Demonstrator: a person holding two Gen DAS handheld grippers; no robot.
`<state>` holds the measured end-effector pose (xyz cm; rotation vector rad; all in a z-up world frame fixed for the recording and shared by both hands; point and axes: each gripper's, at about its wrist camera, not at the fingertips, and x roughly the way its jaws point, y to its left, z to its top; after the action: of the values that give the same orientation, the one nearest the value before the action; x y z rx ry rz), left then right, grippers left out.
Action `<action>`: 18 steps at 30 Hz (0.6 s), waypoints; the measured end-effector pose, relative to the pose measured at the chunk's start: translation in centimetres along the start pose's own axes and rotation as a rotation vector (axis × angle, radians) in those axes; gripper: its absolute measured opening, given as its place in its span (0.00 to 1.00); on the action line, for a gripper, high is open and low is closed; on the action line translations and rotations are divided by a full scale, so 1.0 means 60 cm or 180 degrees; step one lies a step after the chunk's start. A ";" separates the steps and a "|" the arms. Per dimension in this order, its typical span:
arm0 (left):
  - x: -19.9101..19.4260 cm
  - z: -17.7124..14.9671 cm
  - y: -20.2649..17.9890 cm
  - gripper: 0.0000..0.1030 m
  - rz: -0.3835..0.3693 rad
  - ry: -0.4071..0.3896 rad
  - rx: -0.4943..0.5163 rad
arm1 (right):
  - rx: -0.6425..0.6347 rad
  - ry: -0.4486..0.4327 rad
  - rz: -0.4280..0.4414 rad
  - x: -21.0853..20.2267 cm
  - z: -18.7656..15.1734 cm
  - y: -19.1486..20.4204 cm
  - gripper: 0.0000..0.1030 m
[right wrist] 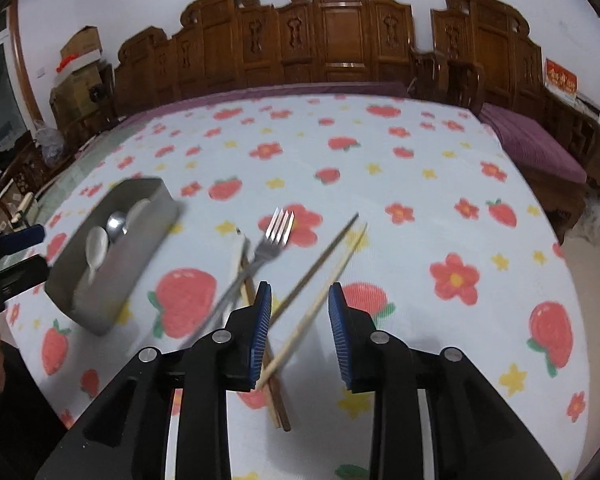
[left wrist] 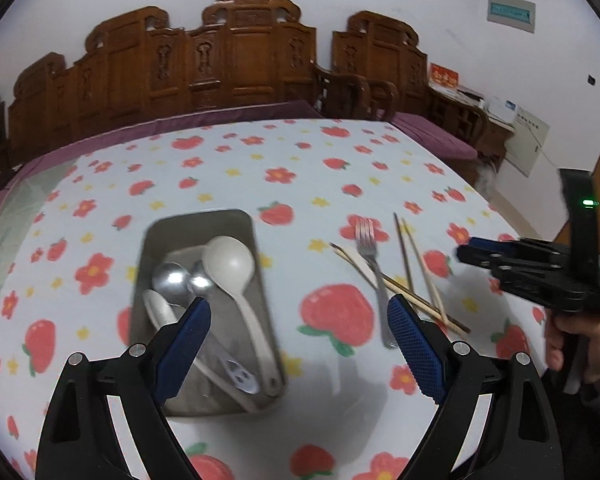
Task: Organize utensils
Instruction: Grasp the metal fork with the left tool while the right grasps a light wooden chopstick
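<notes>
A grey metal tray [left wrist: 156,236] lies on the tablecloth and holds several spoons: a beige ladle [left wrist: 230,264], a metal spoon [left wrist: 171,280] and a white spoon [left wrist: 158,310]. My left gripper [left wrist: 298,322] is open and empty, just above the tray's near right side. To the right lie a metal fork [left wrist: 370,252] and several chopsticks [left wrist: 422,268]. My right gripper [right wrist: 298,300] is open and empty, low over the chopsticks [right wrist: 322,276], with the fork [right wrist: 274,236] and the tray [right wrist: 116,276] to its left. The right gripper also shows in the left wrist view [left wrist: 466,250].
The table carries a white cloth with strawberries and flowers [left wrist: 260,168]. Carved wooden benches with purple cushions [left wrist: 236,60] stand along the far edge. Cardboard boxes [right wrist: 80,64] stand at the far left.
</notes>
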<state>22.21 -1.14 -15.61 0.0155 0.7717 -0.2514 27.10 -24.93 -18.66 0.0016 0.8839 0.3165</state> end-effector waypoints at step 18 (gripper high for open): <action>0.059 -0.031 -0.078 0.84 -0.0081 0.0188 0.0285 | 0.0123 0.0463 -0.0329 0.100 -0.028 -0.019 0.08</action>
<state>22.30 -6.28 -19.06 0.0982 0.8194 -0.3108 29.66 -24.60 -24.43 -0.0316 1.0306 0.2049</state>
